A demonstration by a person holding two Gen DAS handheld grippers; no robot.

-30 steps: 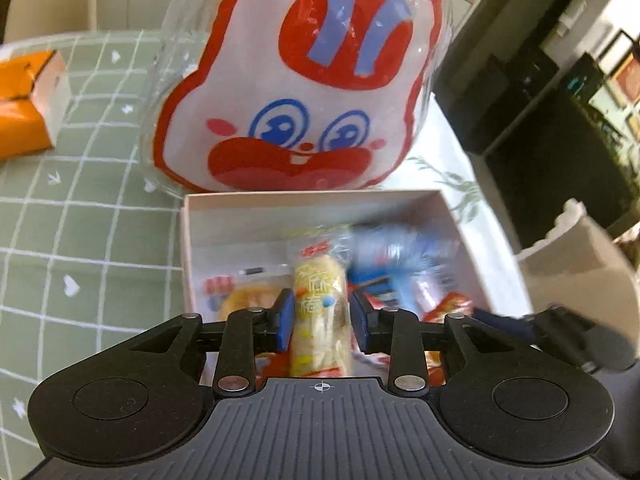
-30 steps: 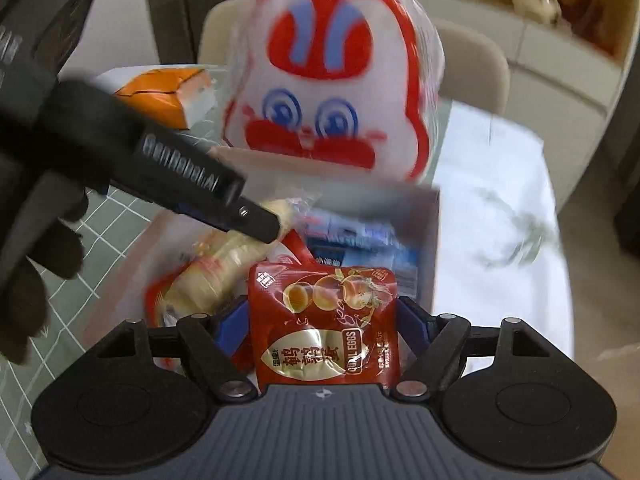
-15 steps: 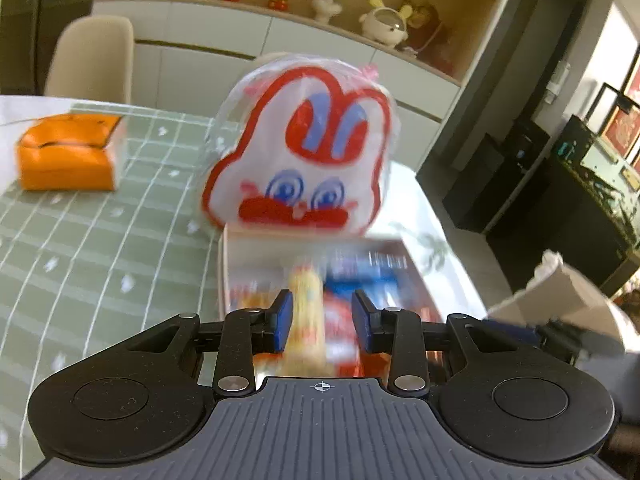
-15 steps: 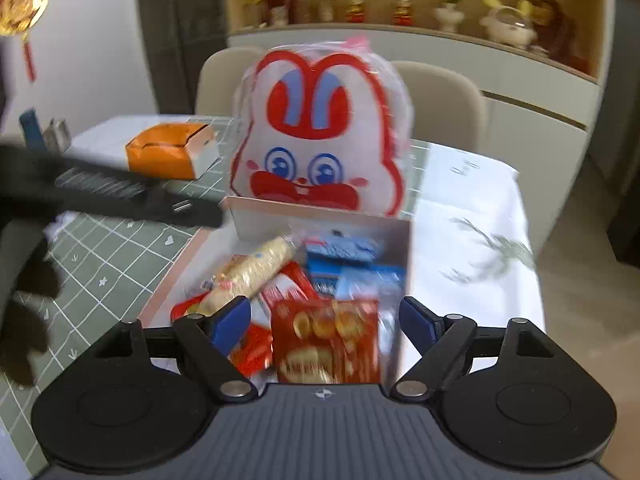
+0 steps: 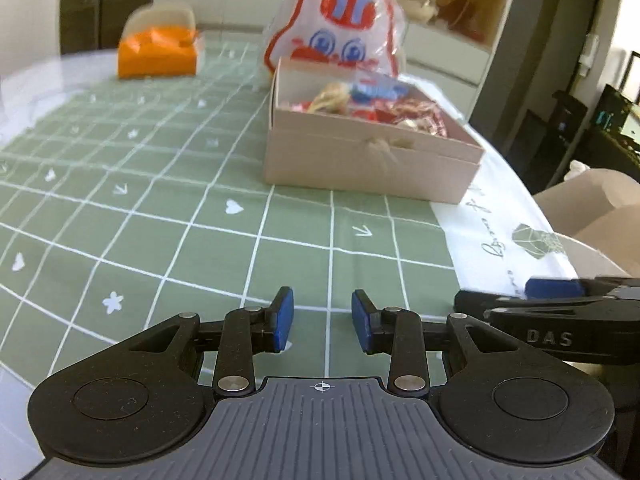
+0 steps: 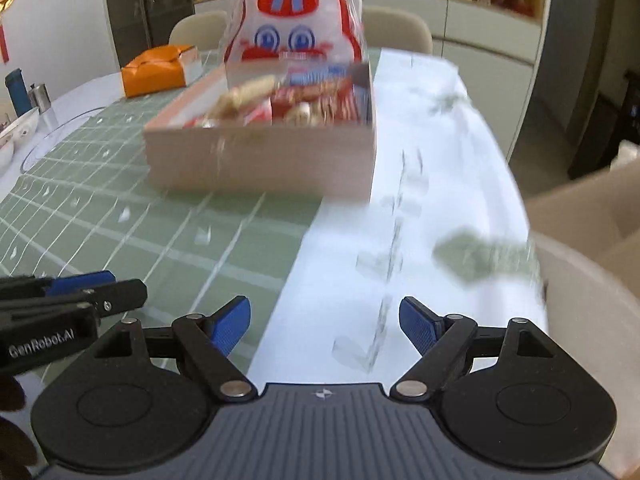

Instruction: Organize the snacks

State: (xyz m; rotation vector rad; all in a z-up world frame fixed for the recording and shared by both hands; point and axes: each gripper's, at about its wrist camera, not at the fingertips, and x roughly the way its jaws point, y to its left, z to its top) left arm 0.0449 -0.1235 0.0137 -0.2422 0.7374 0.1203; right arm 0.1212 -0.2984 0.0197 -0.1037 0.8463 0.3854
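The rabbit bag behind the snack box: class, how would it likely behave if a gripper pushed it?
The rabbit bag stands tall behind the box, so it may tip. Its clear film looks crinkly, probably floppy and slippery. It looks puffy, likely light for its size.

Packaged snacks (image 5: 372, 100) heaped in box (image 5: 372, 160)

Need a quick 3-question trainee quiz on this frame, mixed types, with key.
1. True or false: the left gripper holds a snack.
2. The rabbit-face bag stands where, relative to the box? A) behind it B) inside it C) in front of it
3. Fill in: the snacks lie in the ____.

Key: 1 false, both it and the right gripper are open and empty; 2 A; 3 box.
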